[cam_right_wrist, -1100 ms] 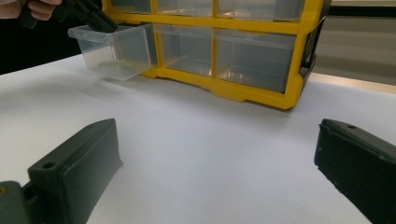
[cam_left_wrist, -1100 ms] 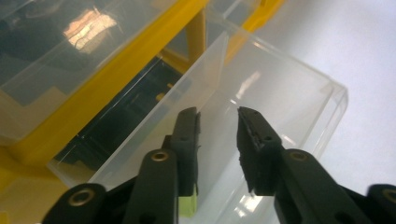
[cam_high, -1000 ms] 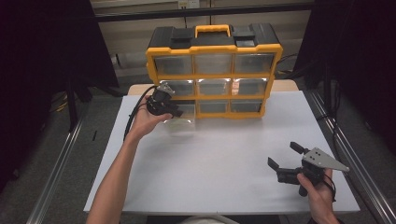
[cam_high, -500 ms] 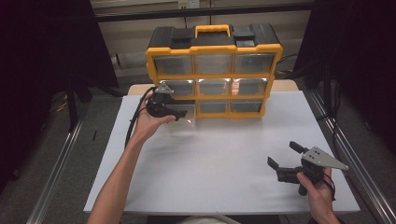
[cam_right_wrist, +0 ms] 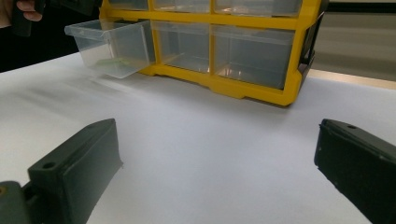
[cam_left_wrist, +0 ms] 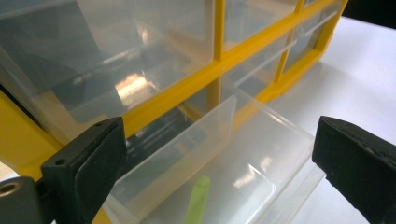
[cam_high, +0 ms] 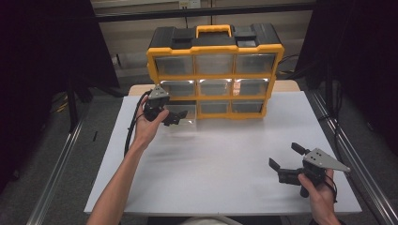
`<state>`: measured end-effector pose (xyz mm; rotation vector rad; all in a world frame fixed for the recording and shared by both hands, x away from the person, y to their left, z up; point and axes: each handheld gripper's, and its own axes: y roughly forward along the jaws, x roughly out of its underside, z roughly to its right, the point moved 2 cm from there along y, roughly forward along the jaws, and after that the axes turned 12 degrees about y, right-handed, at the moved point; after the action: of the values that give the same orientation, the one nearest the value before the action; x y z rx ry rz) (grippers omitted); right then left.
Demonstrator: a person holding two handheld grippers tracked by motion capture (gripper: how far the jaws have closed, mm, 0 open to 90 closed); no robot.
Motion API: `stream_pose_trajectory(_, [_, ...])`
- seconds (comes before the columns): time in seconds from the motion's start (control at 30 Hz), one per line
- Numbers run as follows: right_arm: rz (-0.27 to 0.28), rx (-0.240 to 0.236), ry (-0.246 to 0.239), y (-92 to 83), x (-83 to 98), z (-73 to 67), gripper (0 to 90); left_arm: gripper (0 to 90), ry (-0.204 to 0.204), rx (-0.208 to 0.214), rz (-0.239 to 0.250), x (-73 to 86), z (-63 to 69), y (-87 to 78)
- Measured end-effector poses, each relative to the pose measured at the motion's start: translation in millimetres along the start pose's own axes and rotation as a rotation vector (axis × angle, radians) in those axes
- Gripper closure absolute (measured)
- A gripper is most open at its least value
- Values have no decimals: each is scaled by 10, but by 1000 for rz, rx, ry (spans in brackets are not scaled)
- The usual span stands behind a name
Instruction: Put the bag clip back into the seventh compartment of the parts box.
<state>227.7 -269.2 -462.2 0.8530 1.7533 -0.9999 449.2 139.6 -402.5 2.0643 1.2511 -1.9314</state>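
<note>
Clear drawer (cam_high: 182, 115): bottom-left slot of yellow organizer (cam_high: 215, 70), pulled out toward person, long axis front-to-back. Green stick (cam_left_wrist: 198, 199) lies inside on drawer floor, lengthwise. Left gripper (cam_high: 177, 117) above drawer, jaws just been opening, wide apart, nothing clamped. Right gripper (cam_high: 287, 156) over white table (cam_high: 225, 159), jaws apart, empty.

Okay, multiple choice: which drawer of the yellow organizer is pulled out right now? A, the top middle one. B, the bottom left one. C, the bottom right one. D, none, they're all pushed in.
B: the clear bottom-left drawer juts out of the yellow organizer onto the table, with a small green piece lying inside it; the other drawers sit flush.
</note>
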Motion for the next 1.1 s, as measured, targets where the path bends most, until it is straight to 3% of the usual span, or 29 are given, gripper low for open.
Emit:
stream_pose_trajectory(0.13, [3,3,-5,2,-3,-6,0,34,-25,-36,66,38,58,-53])
stream_pose_trajectory(0.27, [-1,0,-8,31,-7,1,0,36,-18,-60,82,78,88,-105])
stream_pose_trajectory(0.4, [-5,-1,-5,38,-7,-2,0,42,-41,-52,138,150,120,-219])
stream_pose_trajectory(0.43, [-4,-3,-10,37,-7,-1,0,41,-64,-104,142,168,145,-239])
stream_pose_trajectory(0.47, [-5,-3,-8,34,-7,-3,0,42,-73,-117,139,216,147,-272])
stream_pose_trajectory(0.5, [-5,-3,-8,34,-7,-3,0,42,-73,-117,139,216,147,-272])
stream_pose_trajectory(0.53, [-1,-2,-10,34,-7,-3,0,42,-104,-110,149,250,154,-282])
stream_pose_trajectory(0.57, [-3,-1,-10,33,-7,-1,0,41,-110,-129,142,289,157,-296])
stream_pose_trajectory(0.7, [0,2,-4,44,-10,-1,0,41,-107,-135,126,339,168,-323])
stream_pose_trajectory(0.87, [3,1,-6,44,-10,0,0,33,-132,-150,141,399,186,-399])
stream_pose_trajectory(1.03, [5,6,-7,46,-11,4,0,34,-143,-161,191,519,230,-443])
stream_pose_trajectory(1.1, [0,1,-8,45,-10,3,0,36,-173,-158,207,551,252,-465])
